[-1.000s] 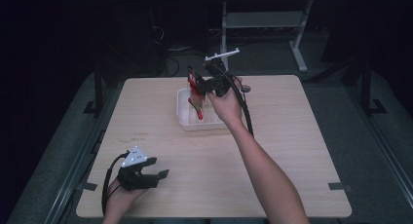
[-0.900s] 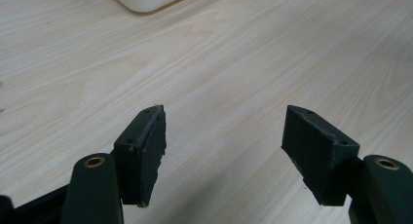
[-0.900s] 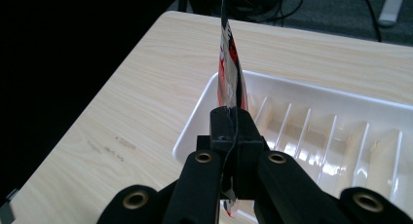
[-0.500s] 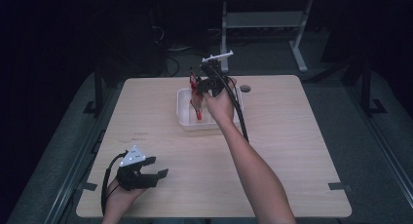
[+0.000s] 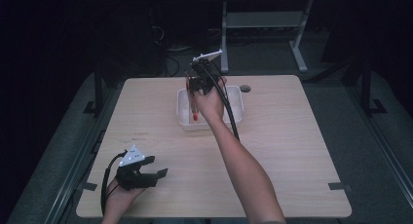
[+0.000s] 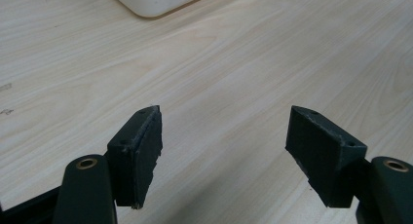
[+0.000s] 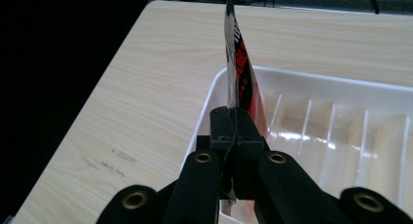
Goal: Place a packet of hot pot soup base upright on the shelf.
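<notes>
My right gripper (image 5: 193,85) is held over the left part of a white ribbed tray (image 5: 183,118) at the table's far middle. It is shut on a thin flat red, black and white packet (image 5: 194,107), which hangs edge-on down toward the tray. In the right gripper view the shut gripper (image 7: 233,121) pinches the packet (image 7: 238,63), which stands out past the tray's (image 7: 341,136) left rim. My left gripper (image 5: 163,173) rests low over the table's front left, open, nothing between its fingers; the left gripper view has the gripper (image 6: 224,141) over bare wood.
A wooden table (image 5: 292,151) carries the tray, and a corner of the tray (image 6: 156,1) lies ahead of the left gripper. A small round grommet (image 5: 245,88) sits right of the tray. The right gripper's cable (image 5: 230,112) trails along the forearm. Dark floor surrounds the table.
My right gripper has shifted slightly left over the tray with the packet, which now hangs more upright. The left gripper has stayed put.
</notes>
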Available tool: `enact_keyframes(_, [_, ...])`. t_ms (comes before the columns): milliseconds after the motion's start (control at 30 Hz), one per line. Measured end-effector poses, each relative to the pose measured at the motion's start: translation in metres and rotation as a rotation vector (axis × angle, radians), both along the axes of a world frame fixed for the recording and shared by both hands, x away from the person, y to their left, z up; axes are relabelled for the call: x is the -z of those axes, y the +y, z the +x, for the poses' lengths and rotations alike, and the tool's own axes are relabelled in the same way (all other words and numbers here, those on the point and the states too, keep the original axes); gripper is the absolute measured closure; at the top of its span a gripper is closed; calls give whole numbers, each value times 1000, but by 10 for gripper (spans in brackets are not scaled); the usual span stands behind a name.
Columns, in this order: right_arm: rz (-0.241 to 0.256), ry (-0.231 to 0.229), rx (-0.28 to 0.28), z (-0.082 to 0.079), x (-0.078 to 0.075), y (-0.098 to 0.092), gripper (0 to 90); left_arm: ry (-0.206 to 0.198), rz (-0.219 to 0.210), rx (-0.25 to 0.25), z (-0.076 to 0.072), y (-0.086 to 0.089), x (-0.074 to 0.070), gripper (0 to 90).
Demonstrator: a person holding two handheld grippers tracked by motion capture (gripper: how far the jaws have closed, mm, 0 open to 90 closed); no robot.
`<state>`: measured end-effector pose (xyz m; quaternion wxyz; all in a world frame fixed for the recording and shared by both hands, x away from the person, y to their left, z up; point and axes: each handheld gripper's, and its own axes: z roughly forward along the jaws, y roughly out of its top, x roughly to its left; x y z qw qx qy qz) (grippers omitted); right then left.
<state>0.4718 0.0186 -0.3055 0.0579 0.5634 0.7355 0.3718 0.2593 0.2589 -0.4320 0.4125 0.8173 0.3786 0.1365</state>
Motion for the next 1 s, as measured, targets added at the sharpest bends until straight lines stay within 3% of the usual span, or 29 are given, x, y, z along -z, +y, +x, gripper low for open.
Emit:
enact_keyframes(333, [28,7,32,5,11,7,892,-2,-4,-6,0,1,0,287])
enact_keyframes(633, [0,-19,19,3,20,12,891,-3,-5,-11,0,1,0,280])
enact_keyframes(1000, [-3,5,4,0,34,8,890,1,7,-5,1,1,1,280])
